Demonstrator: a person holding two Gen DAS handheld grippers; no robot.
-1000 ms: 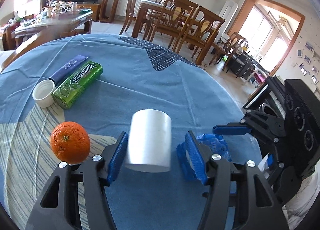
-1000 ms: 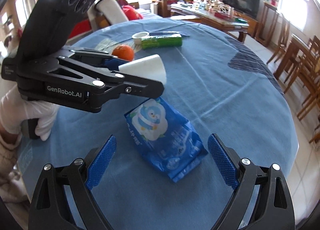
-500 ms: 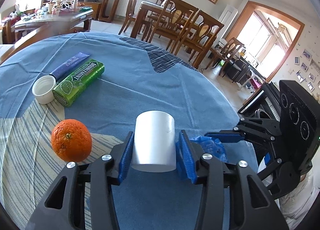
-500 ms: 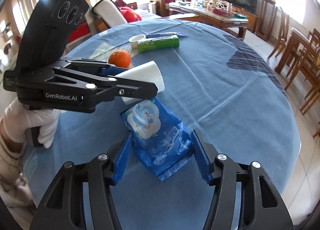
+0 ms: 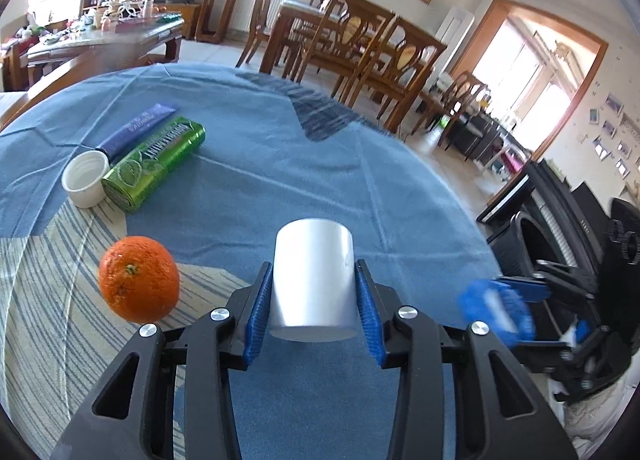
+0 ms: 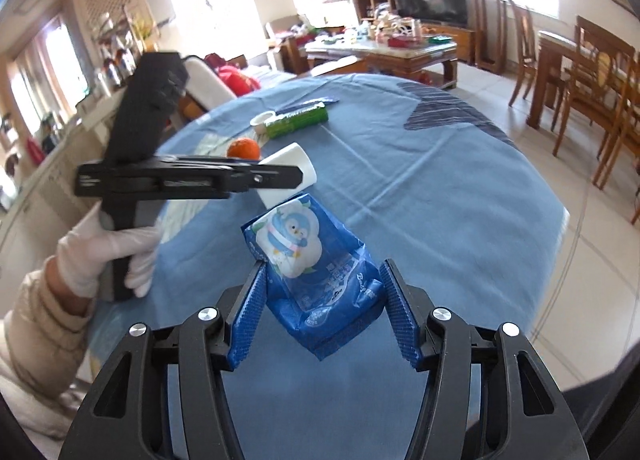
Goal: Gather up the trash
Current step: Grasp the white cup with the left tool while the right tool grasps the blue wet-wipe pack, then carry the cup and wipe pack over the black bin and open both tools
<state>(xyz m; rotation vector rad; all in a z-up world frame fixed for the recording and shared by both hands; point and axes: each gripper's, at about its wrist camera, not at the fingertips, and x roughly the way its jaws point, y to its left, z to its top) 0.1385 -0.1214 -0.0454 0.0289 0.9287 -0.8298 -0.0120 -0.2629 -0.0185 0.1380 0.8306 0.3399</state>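
Note:
A white paper cup [image 5: 314, 292] lies on its side between the blue pads of my left gripper [image 5: 312, 265], whose jaws are closing and press on both its sides. The right wrist view shows this cup [image 6: 292, 158] held just above the blue tablecloth [image 6: 420, 196]. My right gripper [image 6: 323, 265] is shut on a blue snack packet [image 6: 296, 236] with a penguin picture, lifted off the cloth. In the left wrist view that packet [image 5: 496, 310] is a blur at the right edge.
An orange [image 5: 138, 284] sits left of the cup. Farther left lie a green gum pack [image 5: 154, 162], a small white cap [image 5: 86, 184] and a purple tube [image 5: 136, 128]. A gloved hand [image 6: 108, 252] holds the left gripper. Wooden chairs stand beyond the table's far edge.
Both pairs of jaws have closed, the left on the white cup and the right on the blue packet. The right gripper has then lifted the packet off the cloth and rolled.

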